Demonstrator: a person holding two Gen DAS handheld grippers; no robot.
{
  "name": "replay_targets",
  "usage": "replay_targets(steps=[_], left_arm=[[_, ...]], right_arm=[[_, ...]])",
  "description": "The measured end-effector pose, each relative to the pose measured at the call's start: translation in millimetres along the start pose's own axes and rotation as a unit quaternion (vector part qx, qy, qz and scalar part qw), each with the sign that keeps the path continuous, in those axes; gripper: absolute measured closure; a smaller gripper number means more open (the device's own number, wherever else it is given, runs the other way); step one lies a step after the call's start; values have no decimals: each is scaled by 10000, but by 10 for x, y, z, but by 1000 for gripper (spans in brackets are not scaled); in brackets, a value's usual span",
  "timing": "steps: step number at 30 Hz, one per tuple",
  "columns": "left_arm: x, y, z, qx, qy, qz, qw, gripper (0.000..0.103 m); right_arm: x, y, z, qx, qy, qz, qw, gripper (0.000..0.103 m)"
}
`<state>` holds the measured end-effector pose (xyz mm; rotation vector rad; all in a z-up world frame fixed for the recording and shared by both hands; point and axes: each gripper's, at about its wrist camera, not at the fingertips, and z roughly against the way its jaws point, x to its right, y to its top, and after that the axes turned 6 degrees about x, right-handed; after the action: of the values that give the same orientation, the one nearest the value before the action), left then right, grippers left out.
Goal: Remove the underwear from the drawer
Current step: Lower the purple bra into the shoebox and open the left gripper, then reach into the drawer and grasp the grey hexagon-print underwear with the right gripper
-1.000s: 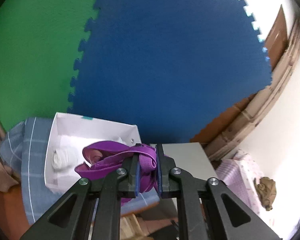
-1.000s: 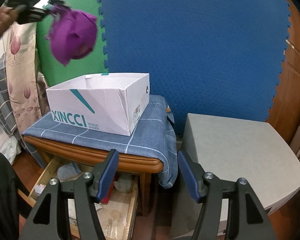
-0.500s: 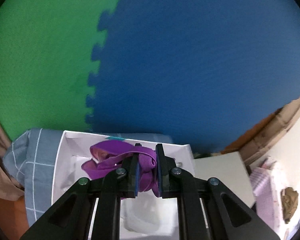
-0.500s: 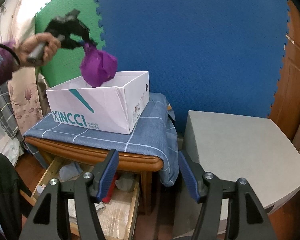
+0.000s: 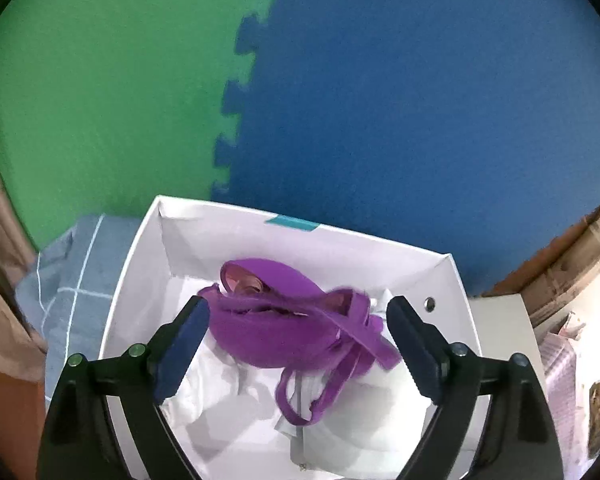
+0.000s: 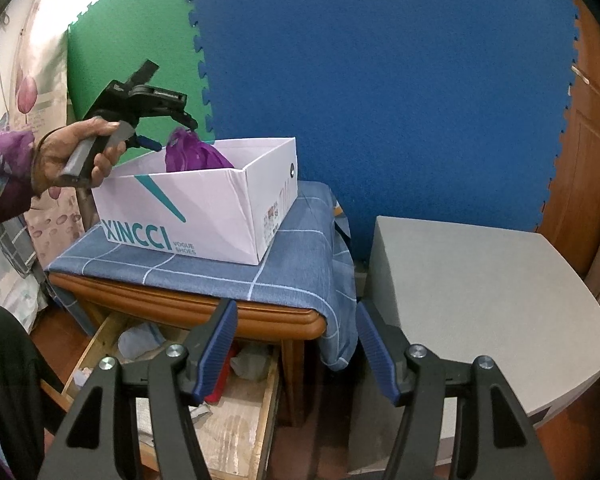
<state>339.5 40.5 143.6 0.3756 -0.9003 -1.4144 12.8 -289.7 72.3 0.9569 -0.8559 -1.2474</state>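
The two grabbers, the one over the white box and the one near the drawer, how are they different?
The left gripper hangs over the white shoebox, its jaws opening around the purple underwear; the right gripper has nothing between its jaws. The left gripper's jaws stand wider than the right gripper's. The right gripper faces the open drawer. Both have black frames and blue pads.

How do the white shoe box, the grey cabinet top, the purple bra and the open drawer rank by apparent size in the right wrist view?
1. grey cabinet top
2. white shoe box
3. open drawer, partly hidden, so rank unsure
4. purple bra
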Motion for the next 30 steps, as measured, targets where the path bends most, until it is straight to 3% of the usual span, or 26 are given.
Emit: replay_targets(steps=[4, 6, 10, 16, 19, 22, 24, 27, 30], left_arm=[[32, -66, 206, 287, -73, -136, 9995, 7], [45, -104, 353, 468, 147, -314, 9983, 1], [26, -237, 680, 750, 287, -633, 9948, 1], [-229, -793, 1248, 801, 138, -709, 9942, 1], [-452, -1212, 1481, 620, 4, -736, 9954, 1], [-634, -1595, 1636, 395, -34, -824, 9958, 1], [-759, -1835, 1715, 216, -160, -827, 9962, 1], [-878, -2091, 1765, 105, -225, -689, 9973, 1], [-986, -2256, 1766, 145, -379, -426, 9983, 1]], right_arm=[[-4, -8, -9, -35, -23, 31, 10000, 40], [-21, -13, -15, -54, -37, 81, 9999, 40], [-81, -19, -23, -84, -45, 225, 9997, 40], [-261, -36, -88, -263, 67, 597, 9978, 40], [-463, -75, -170, -538, 494, 952, 9928, 40], [-752, -169, -344, -1082, 1078, 1253, 9803, 40], [-966, -262, -532, -1587, 1594, 1303, 9656, 40], [-1372, -516, -852, -2369, 2049, 1665, 9350, 40], [-1681, -711, -1064, -2822, 2296, 1923, 9114, 40]])
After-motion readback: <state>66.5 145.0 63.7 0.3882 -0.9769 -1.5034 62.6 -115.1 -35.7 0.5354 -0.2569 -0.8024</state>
